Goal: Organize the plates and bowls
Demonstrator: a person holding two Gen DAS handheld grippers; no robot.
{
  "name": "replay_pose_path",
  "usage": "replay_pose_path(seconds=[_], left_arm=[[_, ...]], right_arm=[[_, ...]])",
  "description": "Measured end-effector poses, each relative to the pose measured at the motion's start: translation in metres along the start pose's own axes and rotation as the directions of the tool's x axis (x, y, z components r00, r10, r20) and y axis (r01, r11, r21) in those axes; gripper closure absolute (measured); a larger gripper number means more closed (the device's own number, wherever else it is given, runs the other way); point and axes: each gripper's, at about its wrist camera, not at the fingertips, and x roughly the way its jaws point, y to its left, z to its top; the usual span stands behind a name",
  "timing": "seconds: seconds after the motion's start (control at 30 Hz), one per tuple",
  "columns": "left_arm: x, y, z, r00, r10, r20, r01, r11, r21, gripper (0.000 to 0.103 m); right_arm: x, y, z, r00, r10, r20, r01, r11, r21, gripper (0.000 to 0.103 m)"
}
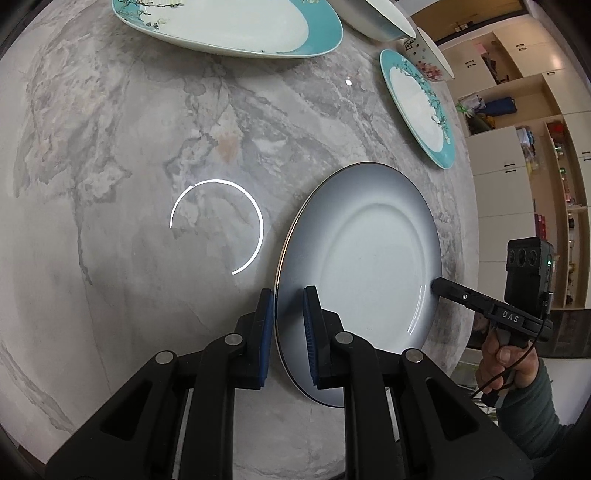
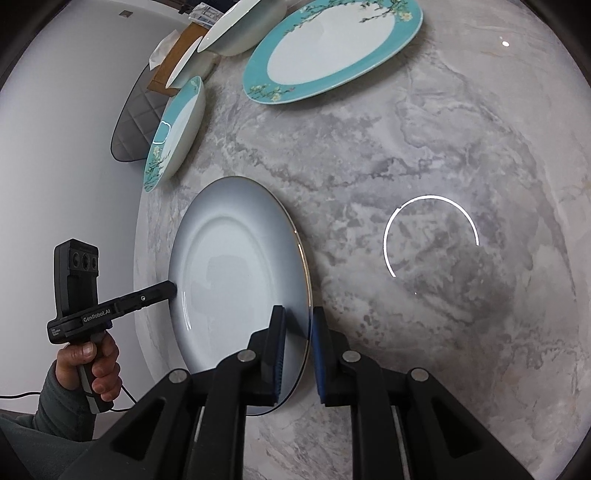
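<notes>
Because the left tool and right tool each clamp opposite rims of the grey plate, uneven lowering risks slippage onto the tabletop.

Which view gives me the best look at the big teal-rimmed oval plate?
Right wrist view: the teal-rimmed oval plate shows almost whole, floral rim included, on the marble table. Left wrist view cuts its far side off at the top edge.
</notes>
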Motion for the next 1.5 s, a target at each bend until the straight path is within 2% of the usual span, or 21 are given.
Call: replay_pose_path(seconds=[0.17, 0.27, 0.3, 0.33, 0.37, 0.4, 0.43, 0.47, 0.5, 0.57, 0.6, 0.67, 0.73, 0.8, 0.87, 1.1, 1.27, 1.37, 1.5], left_arm=[[-0.008, 0.003, -0.004, 1.000, -0.011, 0.010, 0.011, 1.000, 0.003, 0.089], [-0.020, 0.005, -0.008, 0.999, -0.018, 0.041, 0.018, 1.000, -0.011, 0.087], [-0.028, 0.005, -0.010, 0.998, -0.024, 0.057, 0.025, 1.000, -0.009, 0.087], [-0.037, 0.003, -0.012, 0.996, -0.040, 0.083, 0.040, 0.999, -0.004, 0.085], [-0.047, 0.002, -0.014, 0.992, -0.052, 0.114, 0.052, 0.999, 0.004, 0.071], [-0.059, 0.000, -0.016, 0.988, -0.052, 0.147, 0.051, 0.999, 0.009, 0.058], [-0.067, -0.002, -0.017, 0.983, -0.050, 0.177, 0.049, 0.999, 0.009, 0.035], [-0.077, -0.004, -0.018, 0.975, -0.054, 0.213, 0.053, 0.999, 0.009, 0.023], [-0.085, -0.007, -0.017, 0.969, -0.062, 0.240, 0.060, 0.998, 0.013, 0.021], [-0.094, -0.015, -0.011, 0.964, -0.094, 0.250, 0.094, 0.995, 0.011, 0.004], [-0.096, -0.020, -0.007, 0.962, -0.095, 0.255, 0.096, 0.995, 0.006, 0.000], [-0.102, -0.033, -0.001, 0.954, -0.101, 0.281, 0.102, 0.995, 0.011, 0.000], [-0.111, -0.050, 0.006, 0.930, -0.112, 0.351, 0.103, 0.994, 0.045, 0.000], [-0.115, -0.070, 0.013, 0.909, -0.083, 0.409, 0.045, 0.994, 0.101, 0.000], [-0.110, -0.086, 0.024, 0.916, -0.065, 0.396, 0.015, 0.992, 0.128, 0.000], [-0.073, -0.120, 0.074, 0.926, -0.062, 0.371, 0.009, 0.990, 0.143, 0.000], [-0.036, -0.136, 0.121, 0.942, -0.032, 0.333, -0.026, 0.986, 0.167, 0.000], [-0.013, -0.138, 0.144, 0.964, -0.010, 0.267, -0.036, 0.985, 0.167, 0.001], [0.006, -0.137, 0.163, 0.970, -0.008, 0.244, -0.032, 0.987, 0.159, 0.001]], right_arm=[[-0.003, -0.003, -0.003, 1.000, 0.004, -0.004, -0.004, 1.000, -0.012, 0.087], [-0.006, -0.002, -0.003, 1.000, 0.005, 0.006, -0.005, 1.000, -0.015, 0.084], [-0.009, 0.000, -0.004, 1.000, 0.003, 0.014, -0.003, 1.000, -0.022, 0.077], [-0.015, 0.002, -0.005, 1.000, 0.012, 0.028, -0.011, 0.999, -0.031, 0.064], [-0.025, 0.003, -0.007, 0.998, 0.032, 0.053, -0.030, 0.999, -0.034, 0.055], [-0.033, 0.003, -0.007, 0.996, 0.045, 0.076, -0.043, 0.999, -0.032, 0.035], [-0.043, 0.003, -0.007, 0.993, 0.054, 0.107, -0.052, 0.998, -0.026, 0.016], [-0.054, 0.003, -0.006, 0.988, 0.060, 0.143, -0.059, 0.998, -0.011, 0.008], [-0.065, 0.002, -0.005, 0.980, 0.067, 0.186, -0.070, 0.998, 0.007, 0.000], [-0.087, 0.001, 0.000, 0.959, 0.107, 0.263, -0.116, 0.993, 0.018, 0.000], [-0.094, 0.002, 0.003, 0.953, 0.118, 0.280, -0.129, 0.991, 0.020, 0.000], [-0.107, 0.004, 0.012, 0.948, 0.128, 0.293, -0.142, 0.990, 0.027, 0.000], [-0.117, 0.004, 0.020, 0.937, 0.133, 0.323, -0.152, 0.988, 0.035, 0.000], [-0.125, 0.002, 0.030, 0.925, 0.135, 0.355, -0.156, 0.987, 0.031, 0.000], [-0.131, 0.000, 0.039, 0.920, 0.124, 0.371, -0.141, 0.990, 0.021, 0.000], [-0.135, -0.021, 0.084, 0.913, 0.119, 0.391, -0.115, 0.993, -0.034, 0.000], [-0.130, -0.049, 0.123, 0.911, 0.180, 0.371, -0.174, 0.983, -0.051, 0.000], [-0.125, -0.064, 0.145, 0.913, 0.211, 0.349, -0.200, 0.977, -0.070, 0.000], [-0.118, -0.079, 0.163, 0.915, 0.246, 0.320, -0.231, 0.969, -0.084, 0.000]])
